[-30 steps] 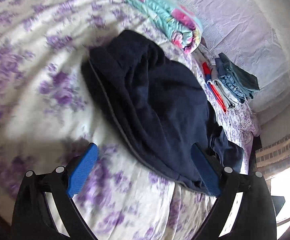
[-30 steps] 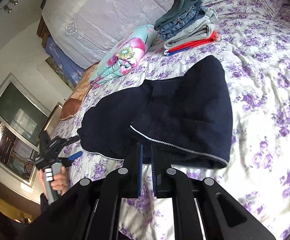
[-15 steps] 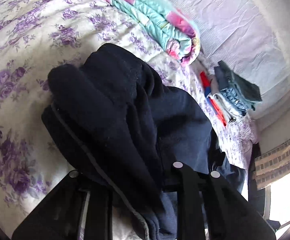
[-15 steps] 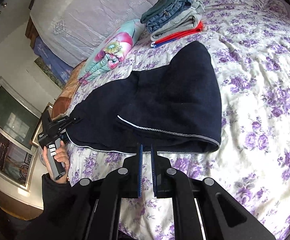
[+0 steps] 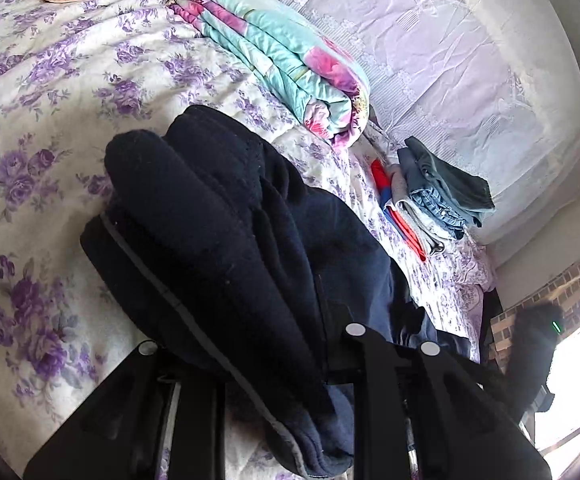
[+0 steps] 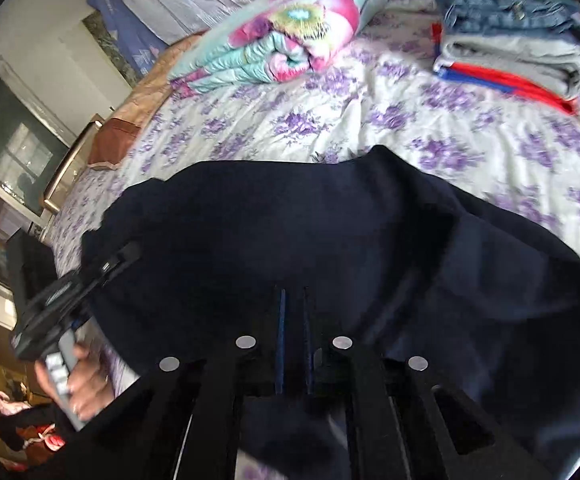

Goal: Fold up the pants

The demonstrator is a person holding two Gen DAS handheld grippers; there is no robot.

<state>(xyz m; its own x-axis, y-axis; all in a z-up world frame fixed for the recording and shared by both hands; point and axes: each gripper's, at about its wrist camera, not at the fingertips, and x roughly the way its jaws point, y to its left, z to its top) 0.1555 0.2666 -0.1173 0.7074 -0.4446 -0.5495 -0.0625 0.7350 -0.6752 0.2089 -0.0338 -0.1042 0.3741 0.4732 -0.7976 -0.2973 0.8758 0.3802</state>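
Purple-flowered bedding (image 5: 50, 92) covers the bed, with a rolled turquoise and pink quilt (image 5: 282, 60) and a stack of folded clothes (image 5: 438, 196) near the white lace headboard cover (image 5: 470, 60).

The pants (image 5: 226, 248) are dark navy fleece with a thin grey piping stripe along one edge, bunched into thick rolls and folds. In the left wrist view they drape over the left gripper (image 5: 274, 400); the cloth hides its fingertips, so I cannot tell whether the jaws are closed on the fabric.

In the right wrist view the pants (image 6: 330, 240) spread wide across the bed, directly ahead of and beneath the right gripper (image 6: 292, 344). Its blue pads (image 6: 280, 344) stand nearly together with only a narrow slit between them, and whether cloth sits in that slit cannot be made out. The left gripper (image 6: 70, 304) appears at the garment's left edge, held in the person's left hand (image 6: 78, 384).

No writing is readable.
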